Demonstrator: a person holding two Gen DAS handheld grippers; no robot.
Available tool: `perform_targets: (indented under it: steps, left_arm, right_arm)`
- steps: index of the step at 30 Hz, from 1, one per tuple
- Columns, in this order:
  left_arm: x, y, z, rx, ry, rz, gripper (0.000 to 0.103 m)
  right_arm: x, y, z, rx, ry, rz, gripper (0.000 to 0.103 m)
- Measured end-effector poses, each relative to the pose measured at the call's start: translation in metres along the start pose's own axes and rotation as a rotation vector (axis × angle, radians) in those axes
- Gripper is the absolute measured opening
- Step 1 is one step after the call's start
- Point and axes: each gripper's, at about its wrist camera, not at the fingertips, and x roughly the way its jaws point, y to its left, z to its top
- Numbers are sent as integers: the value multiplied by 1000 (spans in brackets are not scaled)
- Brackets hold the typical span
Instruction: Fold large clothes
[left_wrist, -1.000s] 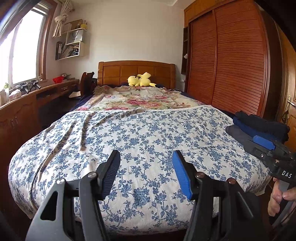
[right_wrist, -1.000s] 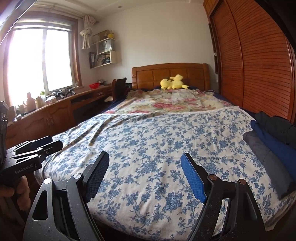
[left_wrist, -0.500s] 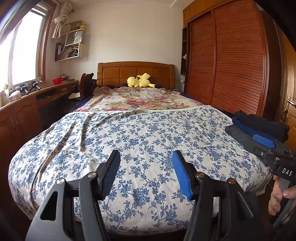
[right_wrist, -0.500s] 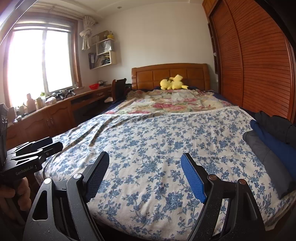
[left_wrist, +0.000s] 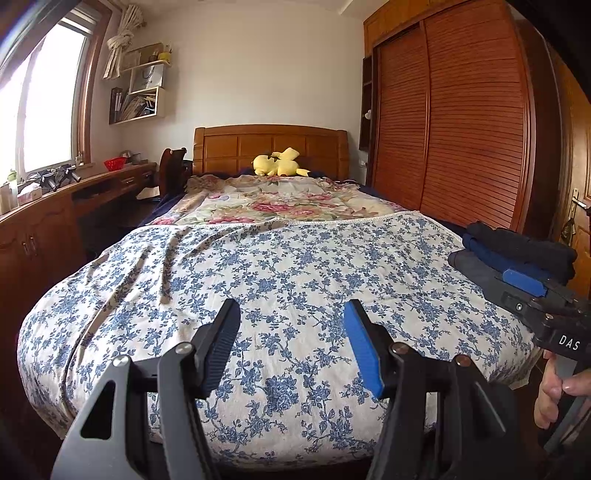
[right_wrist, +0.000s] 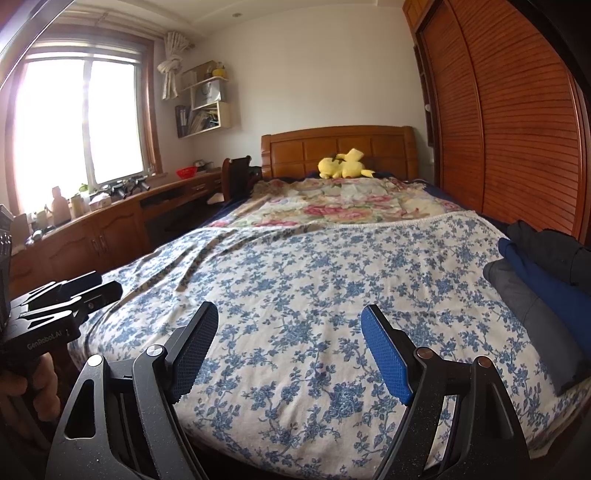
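Observation:
A stack of folded clothes (left_wrist: 517, 251), black on blue on grey, lies at the right edge of the bed (left_wrist: 288, 280); in the right wrist view the stack (right_wrist: 546, 291) is at the far right. The bed is covered by a blue-flowered white sheet. My left gripper (left_wrist: 291, 328) hovers open over the foot of the bed with nothing between its fingers. My right gripper (right_wrist: 288, 332) is held the same way, open wider and empty. Each gripper shows at the edge of the other's view, held by a hand (left_wrist: 554, 387).
A yellow plush toy (left_wrist: 277, 164) lies by the wooden headboard (left_wrist: 269, 146) on a rose-patterned blanket (left_wrist: 288, 199). A wooden desk and cabinets (right_wrist: 110, 229) run along the left under the window. A slatted wardrobe (left_wrist: 461, 122) stands close on the right.

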Motion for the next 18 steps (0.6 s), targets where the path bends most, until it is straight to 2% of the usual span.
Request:
perform_targets:
  steps: [18]
  left_arm:
    - [-2,-3,3,5,-6,0,58]
  right_arm:
    - [-1,1,0,1,-6,-3,82]
